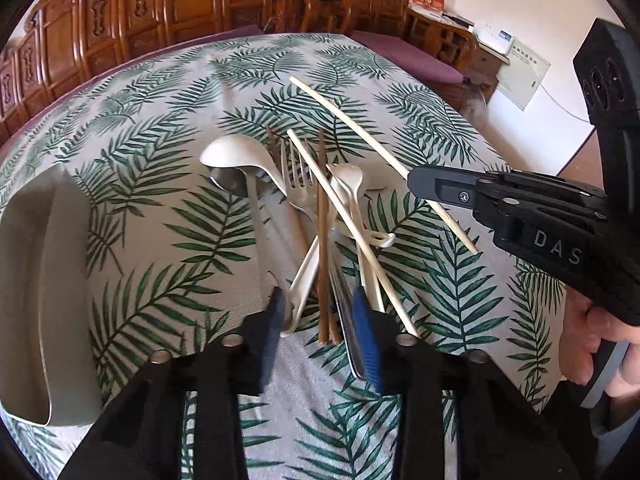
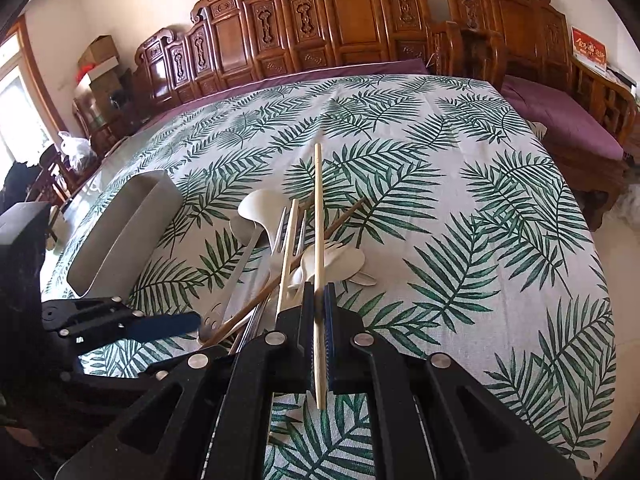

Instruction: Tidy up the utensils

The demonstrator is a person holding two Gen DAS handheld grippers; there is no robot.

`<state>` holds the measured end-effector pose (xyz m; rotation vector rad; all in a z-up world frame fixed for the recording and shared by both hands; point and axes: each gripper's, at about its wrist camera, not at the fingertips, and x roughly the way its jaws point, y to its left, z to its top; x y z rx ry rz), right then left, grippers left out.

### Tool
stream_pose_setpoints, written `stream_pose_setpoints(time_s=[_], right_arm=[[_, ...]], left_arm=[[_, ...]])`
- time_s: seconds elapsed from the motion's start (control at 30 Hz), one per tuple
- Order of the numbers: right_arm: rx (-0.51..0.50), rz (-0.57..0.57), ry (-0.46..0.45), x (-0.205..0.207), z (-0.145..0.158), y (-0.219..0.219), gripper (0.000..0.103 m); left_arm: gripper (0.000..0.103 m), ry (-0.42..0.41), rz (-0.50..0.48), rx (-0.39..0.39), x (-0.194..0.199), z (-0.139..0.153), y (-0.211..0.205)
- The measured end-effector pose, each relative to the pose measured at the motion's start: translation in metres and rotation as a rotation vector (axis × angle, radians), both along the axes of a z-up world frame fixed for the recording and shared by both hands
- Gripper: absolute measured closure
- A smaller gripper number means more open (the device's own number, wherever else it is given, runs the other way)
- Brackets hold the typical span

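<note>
Now my right tool (image 2: 319,312) pinches one pale chopstick (image 2: 318,216), pointing to twelve o'clock above the utensil pile (image 1: 320,216). My left tool (image 1: 320,316) stands narrow over the handles; I should settle on one before lifting toward the tray (image 1: 40,280) at nine.

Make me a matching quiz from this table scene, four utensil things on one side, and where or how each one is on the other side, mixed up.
1. pale chopstick
2. storage box
3. big white ladle
4. brown chopsticks

A. lying in the pile, between the left gripper's fingers
B. standing apart from the pile
C. clamped in the right gripper
D. bowl at the pile's far end

Pairs: 1-C, 2-B, 3-D, 4-A
</note>
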<state>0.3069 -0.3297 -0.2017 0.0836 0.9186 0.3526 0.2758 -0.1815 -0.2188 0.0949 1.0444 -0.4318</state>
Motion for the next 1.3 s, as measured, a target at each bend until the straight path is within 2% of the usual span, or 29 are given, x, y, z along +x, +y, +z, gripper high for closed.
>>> stream_pose_setpoints(time_s=[0.03, 0.1, 0.13, 0.37, 0.6, 1.0, 1.3], right_arm=[[0.0, 0.001, -0.001, 0.0, 0.0, 0.0, 0.097], [0.002, 0.003, -0.001, 0.0, 0.001, 0.001, 0.097], [0.001, 0.005, -0.002, 0.0, 0.001, 0.002, 0.097], [0.013, 0.025, -0.003, 0.0, 0.002, 0.007, 0.097], [0.034, 0.041, -0.019, -0.002, 0.009, 0.014, 0.097], [0.043, 0.088, -0.059, -0.009, 0.02, 0.042, 0.097], [0.035, 0.132, -0.105, -0.024, 0.03, 0.071, 0.097]], left_arm=[[0.079, 0.0, -0.002, 0.003, 0.001, -0.001, -0.001], [0.098, 0.003, -0.007, 0.003, 0.002, -0.001, -0.002], [0.098, 0.003, -0.01, 0.002, 0.002, -0.001, -0.002], [0.099, -0.056, 0.0, -0.045, -0.009, 0.025, 0.012], [0.099, -0.136, 0.041, -0.039, -0.013, 0.054, 0.036], [0.099, -0.196, 0.105, -0.036, -0.033, 0.083, 0.109], [0.099, -0.223, 0.188, -0.036, -0.053, 0.093, 0.17]])
